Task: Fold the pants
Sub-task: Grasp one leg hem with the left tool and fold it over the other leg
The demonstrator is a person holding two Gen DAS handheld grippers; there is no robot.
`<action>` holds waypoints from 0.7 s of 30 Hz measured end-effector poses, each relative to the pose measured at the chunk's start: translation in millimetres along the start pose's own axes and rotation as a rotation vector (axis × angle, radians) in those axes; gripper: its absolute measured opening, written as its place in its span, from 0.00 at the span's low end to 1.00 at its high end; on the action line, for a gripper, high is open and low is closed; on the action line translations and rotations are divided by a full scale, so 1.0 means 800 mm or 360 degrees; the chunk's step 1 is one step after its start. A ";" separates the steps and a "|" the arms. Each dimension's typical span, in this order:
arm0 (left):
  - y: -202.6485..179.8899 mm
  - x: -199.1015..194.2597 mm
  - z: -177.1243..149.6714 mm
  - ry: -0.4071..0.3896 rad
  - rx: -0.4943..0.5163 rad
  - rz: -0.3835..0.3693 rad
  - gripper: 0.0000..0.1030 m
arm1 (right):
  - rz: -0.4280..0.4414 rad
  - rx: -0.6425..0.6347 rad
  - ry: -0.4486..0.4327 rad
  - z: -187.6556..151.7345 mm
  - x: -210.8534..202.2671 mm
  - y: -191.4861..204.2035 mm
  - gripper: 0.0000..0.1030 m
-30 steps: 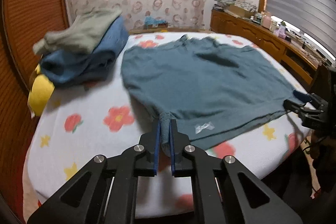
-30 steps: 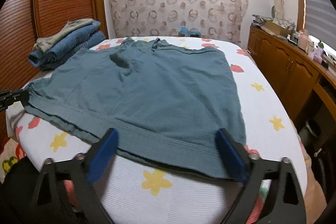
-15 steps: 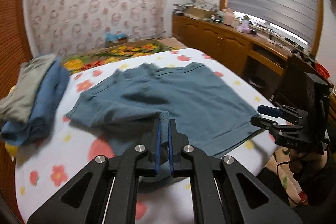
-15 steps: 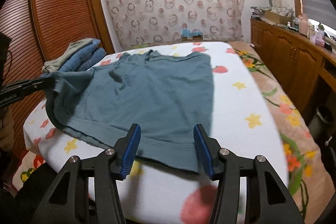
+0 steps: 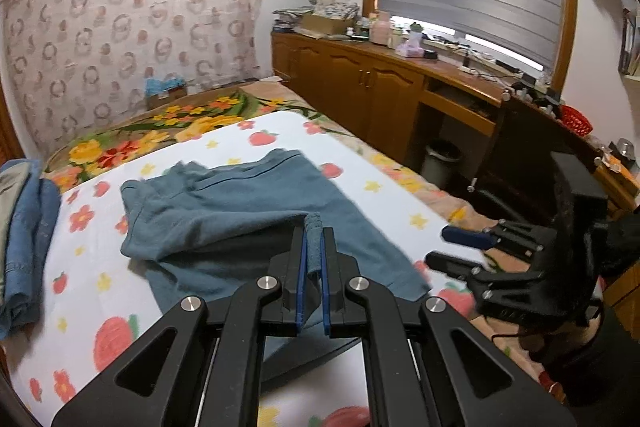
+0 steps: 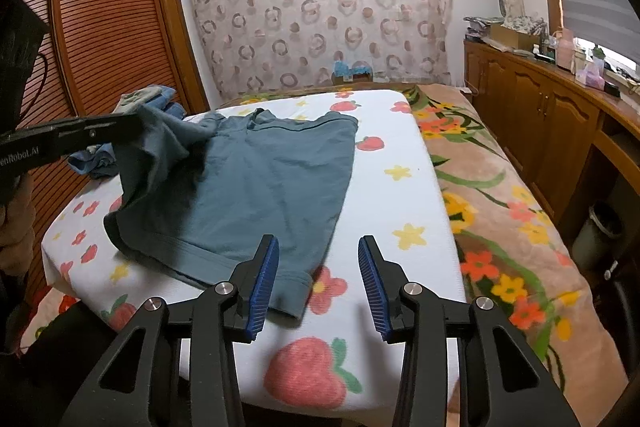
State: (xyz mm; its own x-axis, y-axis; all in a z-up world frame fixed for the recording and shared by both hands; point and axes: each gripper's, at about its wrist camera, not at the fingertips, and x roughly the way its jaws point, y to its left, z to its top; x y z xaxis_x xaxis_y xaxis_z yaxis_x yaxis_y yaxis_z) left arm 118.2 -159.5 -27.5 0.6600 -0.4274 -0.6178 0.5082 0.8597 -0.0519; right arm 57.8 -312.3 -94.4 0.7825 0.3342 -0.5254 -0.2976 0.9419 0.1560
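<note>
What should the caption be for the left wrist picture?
Left gripper shut on a corner of the teal shorts, lifting it over the flowery bed.

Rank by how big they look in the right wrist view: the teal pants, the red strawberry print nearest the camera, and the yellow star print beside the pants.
1. teal pants, largest by far.
2. strawberry print, inflated by nearness to the camera.
3. yellow star print, smallest.
</note>
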 end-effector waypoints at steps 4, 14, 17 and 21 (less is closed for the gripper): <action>-0.012 0.008 0.009 0.0012 0.0004 -0.0031 0.07 | 0.0006 0.0011 0.0010 0.005 -0.001 0.000 0.42; -0.004 0.003 0.001 -0.0020 -0.0001 0.0043 0.42 | 0.0006 0.0020 0.0000 0.006 0.000 -0.003 0.42; 0.008 -0.006 -0.008 -0.0054 -0.0026 0.0059 0.59 | 0.0004 0.0008 -0.0004 0.010 0.004 0.001 0.42; 0.035 -0.011 -0.022 -0.0055 -0.0104 0.0085 0.80 | 0.0005 -0.0017 0.0000 0.016 0.007 0.008 0.42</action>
State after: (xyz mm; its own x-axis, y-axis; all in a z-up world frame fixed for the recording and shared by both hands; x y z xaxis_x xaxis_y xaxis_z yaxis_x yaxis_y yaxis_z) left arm 116.6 -126.6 -37.2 0.7045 -0.3889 -0.5937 0.4354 0.8974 -0.0712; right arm 67.2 -303.8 -85.8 0.7814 0.3370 -0.5251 -0.3058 0.9405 0.1484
